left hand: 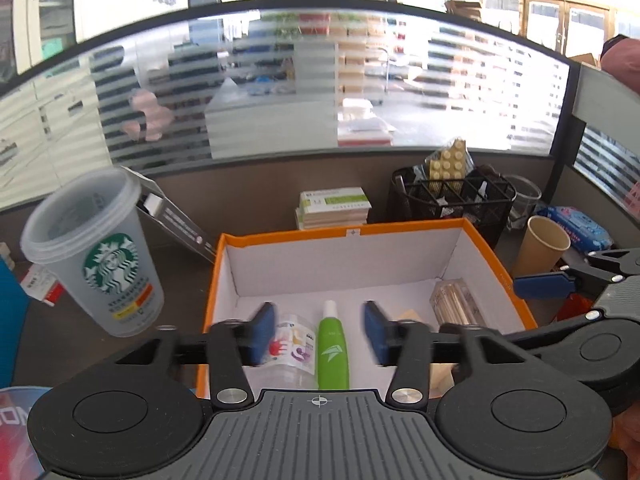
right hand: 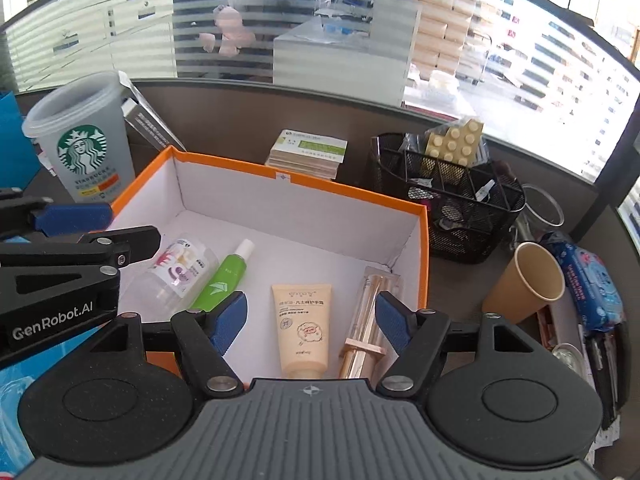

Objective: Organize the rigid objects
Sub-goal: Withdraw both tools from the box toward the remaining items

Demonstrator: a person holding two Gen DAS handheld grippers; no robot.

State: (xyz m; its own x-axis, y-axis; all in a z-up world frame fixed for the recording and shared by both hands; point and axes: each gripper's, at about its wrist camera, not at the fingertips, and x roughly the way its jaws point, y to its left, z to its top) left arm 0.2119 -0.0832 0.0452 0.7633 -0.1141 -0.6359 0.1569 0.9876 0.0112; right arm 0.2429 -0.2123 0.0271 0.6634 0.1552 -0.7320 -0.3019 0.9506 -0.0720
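Observation:
An orange-rimmed white box point(left hand: 288, 236) point(right hand: 304, 184) holds a clear printed bottle point(left hand: 294, 344) point(right hand: 180, 268), a green spray bottle point(left hand: 333, 350) point(right hand: 224, 276), a beige tube point(right hand: 304, 328) and a clear gold-trimmed case point(left hand: 456, 302) point(right hand: 368, 320). My left gripper point(left hand: 320, 334) is open and empty over the box's near side, its pads astride the two bottles. My right gripper point(right hand: 312, 318) is open and empty above the tube and case. The left gripper also shows at the left of the right wrist view point(right hand: 72, 216).
A Starbucks cup point(left hand: 96, 256) point(right hand: 80, 140) stands left of the box. A stack of card boxes point(left hand: 334, 208) point(right hand: 308, 152) lies behind it. A black mesh organizer point(left hand: 452, 200) point(right hand: 448, 196), paper cup point(left hand: 540, 248) point(right hand: 524, 280), glass jar point(right hand: 540, 208) and wipes pack point(right hand: 592, 280) stand right.

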